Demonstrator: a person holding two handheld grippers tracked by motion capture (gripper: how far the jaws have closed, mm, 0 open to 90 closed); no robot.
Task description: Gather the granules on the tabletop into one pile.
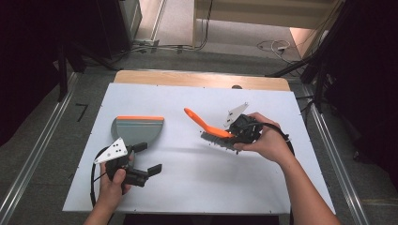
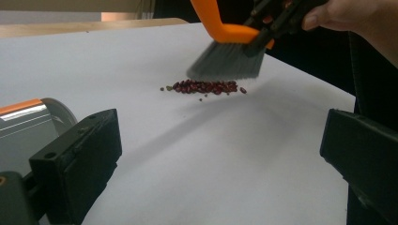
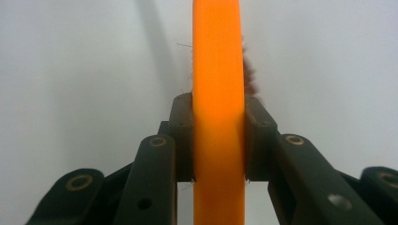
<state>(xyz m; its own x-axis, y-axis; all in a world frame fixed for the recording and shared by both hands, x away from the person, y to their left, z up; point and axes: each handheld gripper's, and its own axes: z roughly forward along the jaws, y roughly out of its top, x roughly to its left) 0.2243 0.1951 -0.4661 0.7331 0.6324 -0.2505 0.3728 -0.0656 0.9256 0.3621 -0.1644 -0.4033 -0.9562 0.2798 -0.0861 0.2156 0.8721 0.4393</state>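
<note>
An orange-handled brush with grey bristles is held above the white table, my right gripper shut on its orange back. Just under the bristles lies a small heap of dark red beans. A grey dustpan with an orange rim rests at the table's left; its edge shows in the left gripper view. My left gripper stands open in front of the dustpan, its jaws wide apart with nothing between them, facing the beans.
The white board covers the table, with a wooden strip at the far edge. Metal rails run along both sides on the floor, and cables lie beyond the table.
</note>
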